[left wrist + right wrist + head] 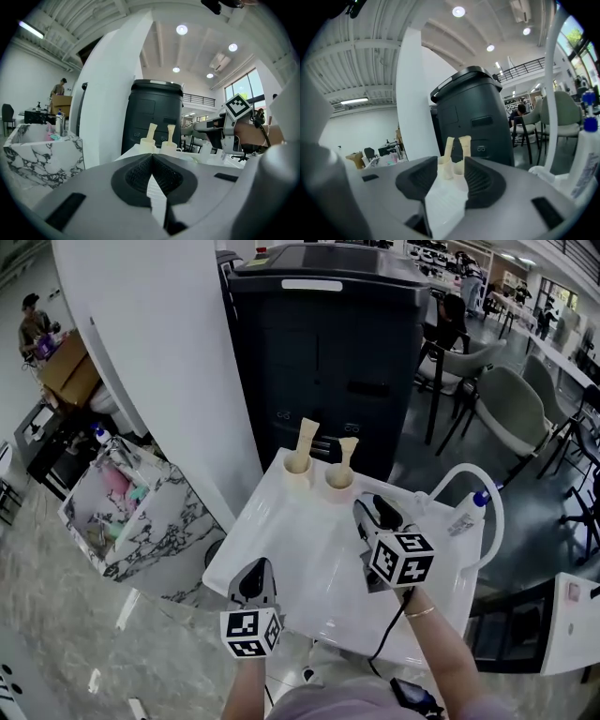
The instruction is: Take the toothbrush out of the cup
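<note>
Two cream cups stand side by side at the far edge of the white table [300, 549], the left cup [297, 468] and the right cup [338, 476]. Each holds an upright cream toothbrush, one [306, 437] on the left and one [348, 450] on the right. My right gripper [367, 508] hovers over the table a short way before the right cup, jaws open and empty. The cups [444, 167] show through its gap [452, 171]. My left gripper [254, 568] is near the table's front left, farther back, shut on nothing [152, 157]. It also sees both cups [147, 143].
A tall dark bin [323, 343] stands right behind the cups, with a white pillar [159, 362] to its left. A marble-patterned box [131, 512] sits left of the table. A spray bottle [467, 512] and a white handle [492, 498] are at the table's right. Chairs stand beyond.
</note>
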`<action>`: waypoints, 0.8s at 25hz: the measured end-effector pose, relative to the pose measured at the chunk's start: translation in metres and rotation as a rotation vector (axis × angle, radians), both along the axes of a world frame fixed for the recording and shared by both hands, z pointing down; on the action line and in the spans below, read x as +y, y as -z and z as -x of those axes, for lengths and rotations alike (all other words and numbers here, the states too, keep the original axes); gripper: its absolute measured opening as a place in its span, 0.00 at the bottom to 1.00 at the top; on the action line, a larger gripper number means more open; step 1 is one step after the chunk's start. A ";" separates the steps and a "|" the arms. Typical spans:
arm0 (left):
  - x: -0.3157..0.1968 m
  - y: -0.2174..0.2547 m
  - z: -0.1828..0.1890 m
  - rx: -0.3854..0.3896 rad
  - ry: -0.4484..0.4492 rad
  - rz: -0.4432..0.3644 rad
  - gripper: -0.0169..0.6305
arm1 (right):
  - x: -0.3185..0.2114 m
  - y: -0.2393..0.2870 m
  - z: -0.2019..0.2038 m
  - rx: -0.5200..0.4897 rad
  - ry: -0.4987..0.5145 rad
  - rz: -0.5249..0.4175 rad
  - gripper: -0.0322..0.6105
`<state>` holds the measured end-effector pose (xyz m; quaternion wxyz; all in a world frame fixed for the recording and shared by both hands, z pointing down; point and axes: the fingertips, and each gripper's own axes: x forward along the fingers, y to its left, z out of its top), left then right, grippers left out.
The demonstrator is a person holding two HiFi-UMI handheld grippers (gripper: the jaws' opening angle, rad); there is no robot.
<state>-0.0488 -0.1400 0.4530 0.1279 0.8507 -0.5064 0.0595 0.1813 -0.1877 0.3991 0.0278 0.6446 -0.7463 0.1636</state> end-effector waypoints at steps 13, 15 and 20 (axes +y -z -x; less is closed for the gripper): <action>-0.068 -0.019 -0.050 -0.006 -0.073 0.051 0.03 | -0.107 -0.040 -0.023 0.098 -0.001 0.096 0.34; -0.074 -0.023 -0.056 -0.006 -0.080 0.059 0.03 | -0.118 -0.046 -0.024 0.114 0.008 0.110 0.34; -0.086 -0.031 -0.070 -0.003 -0.091 0.074 0.03 | -0.139 -0.061 -0.023 0.139 0.030 0.145 0.36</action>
